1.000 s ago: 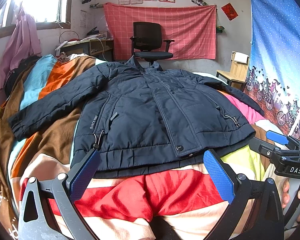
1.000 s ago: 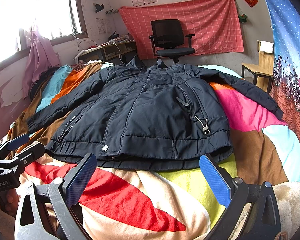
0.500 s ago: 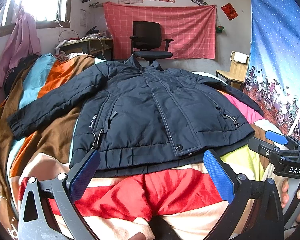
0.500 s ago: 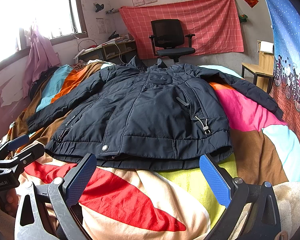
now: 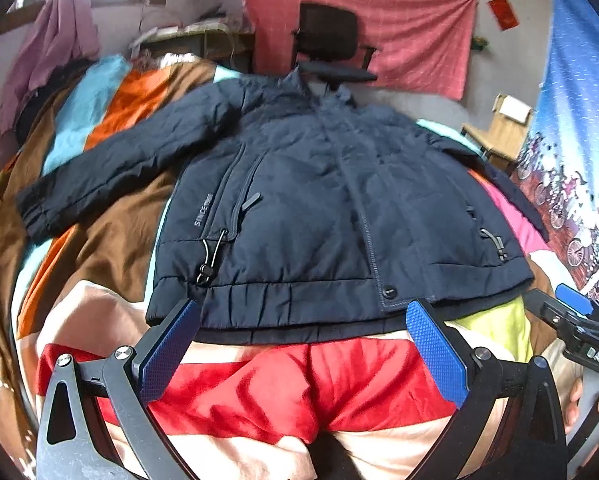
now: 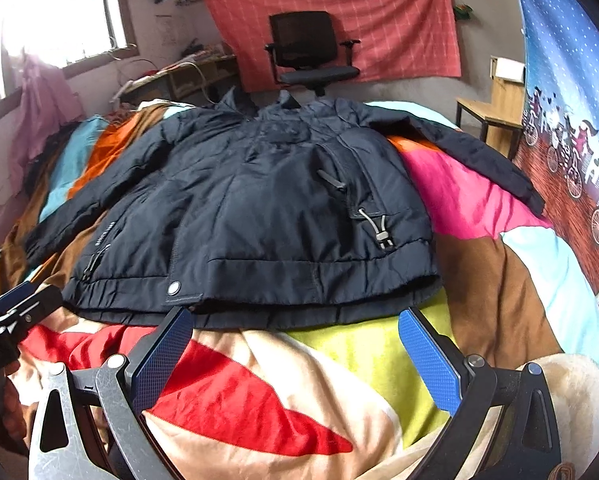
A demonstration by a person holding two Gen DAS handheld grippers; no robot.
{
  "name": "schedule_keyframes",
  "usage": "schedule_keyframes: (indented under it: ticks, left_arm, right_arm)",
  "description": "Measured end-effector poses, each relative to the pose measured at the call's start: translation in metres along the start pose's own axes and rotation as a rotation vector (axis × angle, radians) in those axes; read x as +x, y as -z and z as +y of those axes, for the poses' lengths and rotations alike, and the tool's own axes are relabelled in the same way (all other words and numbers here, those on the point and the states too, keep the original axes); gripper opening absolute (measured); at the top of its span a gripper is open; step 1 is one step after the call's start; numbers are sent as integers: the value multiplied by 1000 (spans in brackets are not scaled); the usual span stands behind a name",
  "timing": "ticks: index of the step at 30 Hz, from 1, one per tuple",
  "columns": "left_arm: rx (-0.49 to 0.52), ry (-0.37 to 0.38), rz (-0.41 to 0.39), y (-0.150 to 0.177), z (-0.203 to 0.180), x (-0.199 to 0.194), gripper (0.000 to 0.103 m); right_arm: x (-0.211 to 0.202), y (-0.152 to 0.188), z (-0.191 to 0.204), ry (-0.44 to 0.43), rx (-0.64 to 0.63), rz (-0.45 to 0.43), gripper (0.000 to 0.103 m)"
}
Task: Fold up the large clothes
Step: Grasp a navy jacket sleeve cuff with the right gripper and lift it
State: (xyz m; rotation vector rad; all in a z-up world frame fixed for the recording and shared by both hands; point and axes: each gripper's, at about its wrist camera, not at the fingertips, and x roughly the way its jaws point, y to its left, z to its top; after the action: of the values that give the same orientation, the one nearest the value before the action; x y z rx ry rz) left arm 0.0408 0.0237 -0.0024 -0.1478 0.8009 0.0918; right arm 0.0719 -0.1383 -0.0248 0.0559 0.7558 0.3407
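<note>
a dark navy jacket (image 5: pixel 319 208) lies flat and front-up on a bed under a patchwork blanket (image 5: pixel 283 384), collar toward the top of the frame, hem toward the bottom. no containers show. one sleeve runs out to the left edge of the left wrist view; the other sleeve (image 6: pixel 479 156) slants toward the right edge of the right wrist view, over a pink patch. the left tongs (image 5: pixel 303 340) are spread wide and grasp nothing, their blue pads just below the hem. the right tongs (image 6: pixel 295 344) are likewise released, poised at the hem's lower edge. bare blanket lies open below the hem and beside both sleeves. the left wrist view is blurred. a black office chair (image 6: pixel 311 52) stands beyond the collar, its base hidden by the jacket. the jacket's back is out of sight.
</note>
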Motion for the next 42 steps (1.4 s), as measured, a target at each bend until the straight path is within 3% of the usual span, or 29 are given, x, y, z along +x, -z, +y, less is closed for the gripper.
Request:
schedule_keyframes:
  ticks: [3,7,13,19,22,27,34,39,42]
  left_arm:
    - [-30,-8,76,-26,2,9,101]
    - [-14,-35,71,-65,-8,9,101]
    - [129,-73,48,-127,-48,17,101]
    - [217,-66,128,-181,-78,68,101]
    - [251,-34,133,-206,-94,103,101]
    - [280,87,88,-247,-115,181,101]
    - [320,135,101,-282,-143,303,101]
    - [448,154,46,-297,-181,378,101]
    - [429,180,81,-305,-191,417,101]
  right_arm:
    - [4,-12,-7,-38,-12,0,103]
    - [3,-33,-14,-47,-45,-54,103]
    - [10,-75,-25,-3,-58,-126,103]
    - [21,-105,-57,72,4,-220,103]
    - [45,-119,-86,52,116,-156,103]
    - [80,-126,-152,62,415,-81,103]
    - [122,-128,-241,144,741,-114,103]
    - [144,-122,-296,130,956,-167,103]
    - [152,-114,-317,109,1084,-209,91]
